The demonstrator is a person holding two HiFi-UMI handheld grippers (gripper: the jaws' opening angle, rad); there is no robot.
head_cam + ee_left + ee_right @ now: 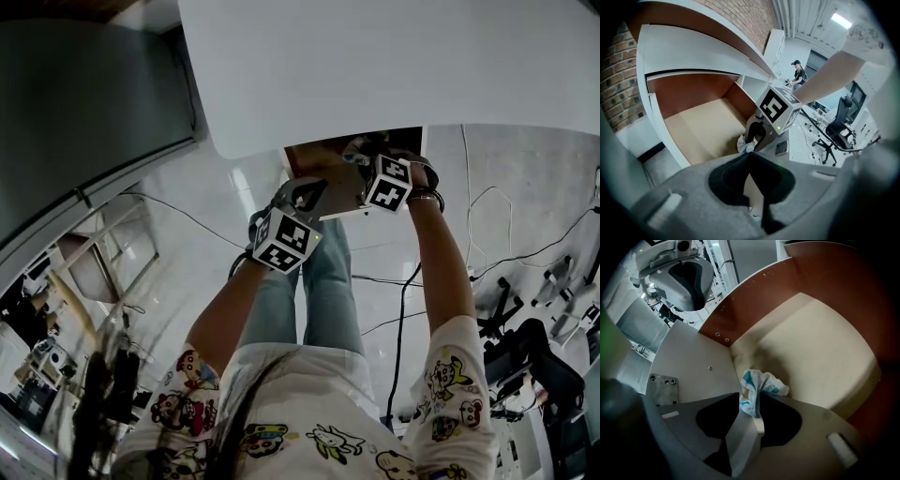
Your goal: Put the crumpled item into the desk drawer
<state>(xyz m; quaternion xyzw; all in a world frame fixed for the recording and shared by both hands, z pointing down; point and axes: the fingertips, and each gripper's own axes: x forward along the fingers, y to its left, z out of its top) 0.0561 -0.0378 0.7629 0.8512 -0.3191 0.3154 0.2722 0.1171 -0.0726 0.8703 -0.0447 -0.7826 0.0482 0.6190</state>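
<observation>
The crumpled item (761, 385) is a white and blue wrapper hanging just above the tan floor of the open desk drawer (811, 343), near its front left corner. My right gripper (752, 404) is shut on its lower end, the paper pinched at the fingertips. From the left gripper view the wrapper (744, 144) shows beneath the right gripper (757, 136), inside the drawer (701, 126). My left gripper (752, 157) is shut with nothing in it, held outside the drawer's front. In the head view both grippers, left (314, 192) and right (361, 150), are at the drawer (328, 155) under the desk.
The white desk top (375, 66) overhangs the drawer. Cables run over the pale floor (487, 234). An office chair (839, 126) stands to the right, and a person (799, 75) is far back. A brick wall (618, 89) lies behind the desk.
</observation>
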